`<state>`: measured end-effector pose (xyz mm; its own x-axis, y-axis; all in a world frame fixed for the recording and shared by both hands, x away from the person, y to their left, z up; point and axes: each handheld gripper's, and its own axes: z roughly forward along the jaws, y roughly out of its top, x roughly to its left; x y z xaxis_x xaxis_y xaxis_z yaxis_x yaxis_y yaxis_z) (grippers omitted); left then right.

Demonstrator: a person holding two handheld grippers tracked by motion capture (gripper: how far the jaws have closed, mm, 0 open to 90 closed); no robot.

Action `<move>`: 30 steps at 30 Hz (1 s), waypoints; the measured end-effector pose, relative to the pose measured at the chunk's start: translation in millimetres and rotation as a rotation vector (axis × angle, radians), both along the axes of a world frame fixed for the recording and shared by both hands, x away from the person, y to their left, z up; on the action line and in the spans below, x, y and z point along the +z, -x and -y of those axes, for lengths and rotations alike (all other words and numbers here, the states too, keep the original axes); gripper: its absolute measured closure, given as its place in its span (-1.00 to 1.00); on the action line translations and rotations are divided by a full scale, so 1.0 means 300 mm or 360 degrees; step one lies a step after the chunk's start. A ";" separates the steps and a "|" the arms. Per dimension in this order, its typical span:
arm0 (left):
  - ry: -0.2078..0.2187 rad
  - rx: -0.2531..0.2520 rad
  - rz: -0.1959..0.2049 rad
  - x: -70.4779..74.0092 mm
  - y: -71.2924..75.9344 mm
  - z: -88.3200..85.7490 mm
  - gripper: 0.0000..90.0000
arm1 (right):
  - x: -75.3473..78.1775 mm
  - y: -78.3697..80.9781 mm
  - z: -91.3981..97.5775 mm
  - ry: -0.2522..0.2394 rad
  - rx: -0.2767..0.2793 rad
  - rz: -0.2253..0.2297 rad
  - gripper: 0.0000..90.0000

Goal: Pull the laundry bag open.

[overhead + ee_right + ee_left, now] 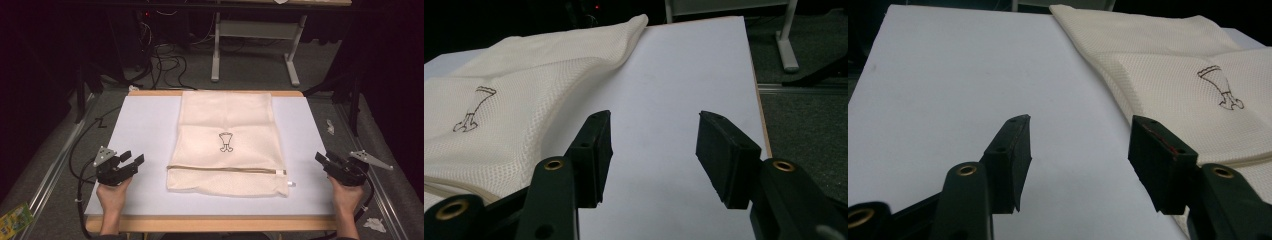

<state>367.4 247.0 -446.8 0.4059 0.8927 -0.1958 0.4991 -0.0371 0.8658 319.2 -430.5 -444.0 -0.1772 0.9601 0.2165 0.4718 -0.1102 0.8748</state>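
Two hands come in over the near edge of the table [150, 125], each holding a gripper. At the middle of the table lies a cream mesh bag [227, 142], flat, its far edge touching the table's far edge and its near edge stopping short of the near one. A zipper [225, 170] runs across the bag near its near edge, and a small dark drawing [226, 142] sits at its centre. Bare white table lies open on both sides of the bag. The left gripper [131, 159] sits left of the bag, just beside its near corner, jaws spread wide with nothing between them. The right gripper [324, 160] sits right of the bag, farther from it, near the table's right edge, jaws equally wide and holding nothing.
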 end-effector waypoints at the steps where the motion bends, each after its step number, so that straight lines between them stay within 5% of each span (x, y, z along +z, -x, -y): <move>1: 0.0002 0.0007 -0.0001 -0.002 -0.003 0.001 -0.06 | -0.003 -0.002 0.001 0.0000 -0.0004 -0.0003 0.09; 30: -0.0044 0.0067 -0.0078 -0.073 -0.079 0.027 -0.06 | -0.064 -0.050 -0.012 0.0074 -0.0055 -0.0115 0.10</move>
<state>391.2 238.8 -468.6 0.3587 0.9140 -0.1895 0.5424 -0.0389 0.8392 334.2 -427.0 -463.1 -0.1293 0.9747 0.1823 0.5305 -0.0873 0.8432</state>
